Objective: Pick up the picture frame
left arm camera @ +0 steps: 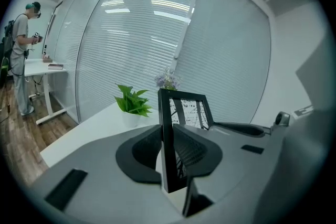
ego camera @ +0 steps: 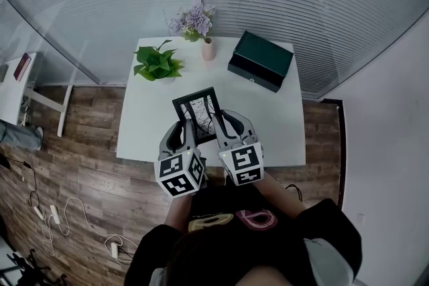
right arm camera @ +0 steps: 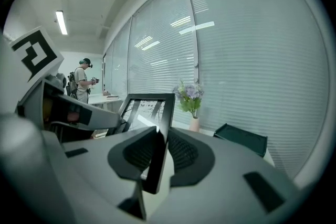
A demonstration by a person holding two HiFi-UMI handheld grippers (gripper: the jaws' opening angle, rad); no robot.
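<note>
A black picture frame [ego camera: 198, 110] with a black-and-white print hangs above the white table [ego camera: 281, 130], held by both grippers. My left gripper [ego camera: 187, 128] is shut on the frame's left edge [left arm camera: 167, 149]; its pads press both faces. My right gripper [ego camera: 220, 126] is shut on the frame's right edge [right arm camera: 157, 155] the same way. In the head view the frame tilts back over the table's near half, with its lower part hidden behind the grippers.
A green potted plant [ego camera: 157, 63] and a pink vase of lilac flowers [ego camera: 199, 29] stand at the table's far side, a dark green box [ego camera: 261, 60] at the far right. Glass walls with blinds close the back. A person [left arm camera: 22, 55] stands at a desk to the left.
</note>
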